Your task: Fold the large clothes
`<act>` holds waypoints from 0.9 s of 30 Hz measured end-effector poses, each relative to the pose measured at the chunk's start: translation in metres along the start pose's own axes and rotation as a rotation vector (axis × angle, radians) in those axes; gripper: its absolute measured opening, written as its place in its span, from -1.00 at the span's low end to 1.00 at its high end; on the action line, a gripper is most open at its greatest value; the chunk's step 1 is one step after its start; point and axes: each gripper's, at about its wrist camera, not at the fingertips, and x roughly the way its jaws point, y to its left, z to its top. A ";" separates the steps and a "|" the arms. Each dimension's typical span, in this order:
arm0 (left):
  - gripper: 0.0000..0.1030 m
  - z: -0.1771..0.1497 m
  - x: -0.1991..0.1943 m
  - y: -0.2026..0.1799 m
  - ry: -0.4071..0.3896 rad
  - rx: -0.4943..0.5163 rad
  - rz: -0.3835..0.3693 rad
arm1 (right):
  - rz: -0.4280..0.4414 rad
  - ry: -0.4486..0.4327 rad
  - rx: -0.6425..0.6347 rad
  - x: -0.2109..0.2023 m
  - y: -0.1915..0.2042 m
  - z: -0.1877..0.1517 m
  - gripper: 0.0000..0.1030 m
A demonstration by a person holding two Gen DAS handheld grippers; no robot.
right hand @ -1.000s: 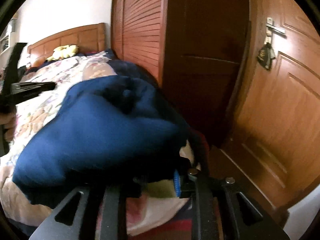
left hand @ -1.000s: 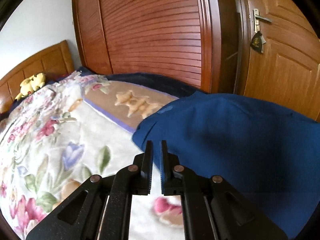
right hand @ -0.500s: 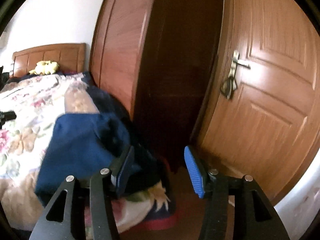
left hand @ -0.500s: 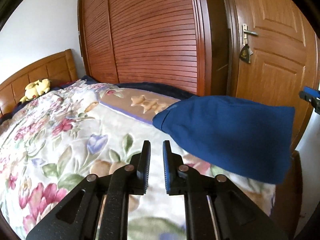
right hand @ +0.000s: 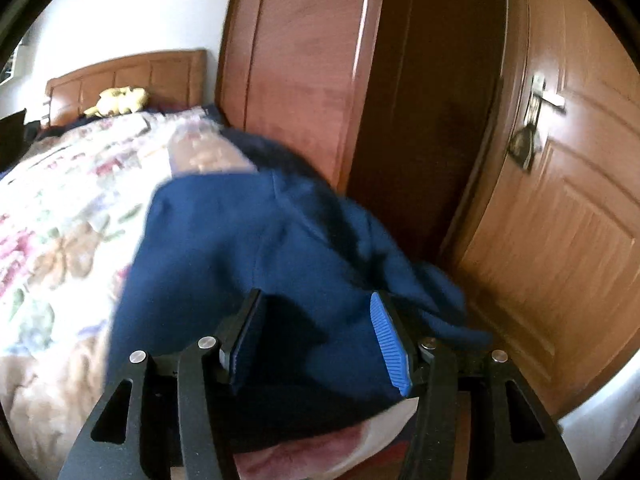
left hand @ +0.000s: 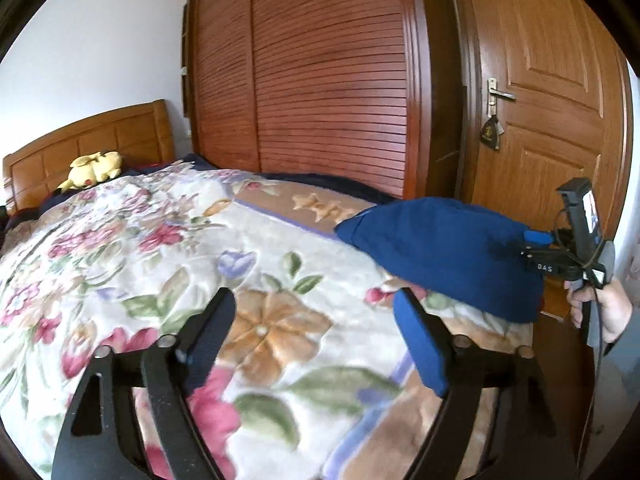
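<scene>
A folded dark blue garment (left hand: 440,252) lies on the near right corner of the bed, partly hanging over the edge in the right wrist view (right hand: 248,248). My left gripper (left hand: 316,320) hovers over the floral blanket (left hand: 160,240), well to the left of the garment. Its jaws are opening wide with nothing between them. My right gripper (right hand: 318,332) points down over the garment's near edge. Its jaws are opening, the cloth lies under and between the fingers, and the pads do not press on it. The left wrist view shows that right gripper (left hand: 560,256) at the garment's right end, in a person's hand (left hand: 600,308).
A wooden headboard (left hand: 100,136) with a yellow plush toy (left hand: 94,164) stands at the far end of the bed. Slatted wardrobe doors (left hand: 320,80) run along the far side. A wooden door (left hand: 540,80) with a handle and hanging keys stands to the right of the bed corner.
The left gripper drew back from the garment across the blanket and opened wide. The right gripper let go of the cloth, swung towards the door, then came back over the garment.
</scene>
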 end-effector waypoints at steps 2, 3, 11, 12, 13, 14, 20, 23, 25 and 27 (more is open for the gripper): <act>0.72 -0.006 -0.016 0.009 -0.010 -0.004 0.028 | 0.007 -0.002 0.031 0.001 -0.008 0.005 0.11; 0.74 -0.009 -0.023 0.013 -0.016 -0.008 0.040 | 0.007 -0.009 0.040 -0.003 -0.011 0.011 0.14; 0.75 -0.034 -0.088 0.057 -0.033 -0.092 0.158 | 0.063 -0.037 0.001 -0.042 0.030 0.036 0.48; 0.75 -0.038 -0.096 0.063 -0.036 -0.101 0.170 | 0.086 -0.051 -0.009 -0.051 0.040 0.036 0.49; 0.75 -0.042 -0.104 0.069 -0.035 -0.110 0.182 | 0.114 -0.064 -0.021 -0.061 0.050 0.039 0.49; 0.75 -0.048 -0.113 0.076 -0.030 -0.119 0.195 | 0.140 -0.076 -0.035 -0.073 0.062 0.037 0.49; 0.75 -0.074 -0.160 0.102 -0.034 -0.124 0.283 | 0.336 -0.152 -0.110 -0.137 0.141 0.047 0.49; 0.75 -0.084 -0.181 0.113 -0.047 -0.135 0.308 | 0.440 -0.176 -0.137 -0.169 0.176 0.047 0.49; 0.75 -0.092 -0.196 0.121 -0.051 -0.145 0.329 | 0.495 -0.192 -0.159 -0.188 0.199 0.047 0.49; 0.75 -0.095 -0.203 0.128 -0.048 -0.149 0.349 | 0.535 -0.200 -0.173 -0.203 0.217 0.045 0.49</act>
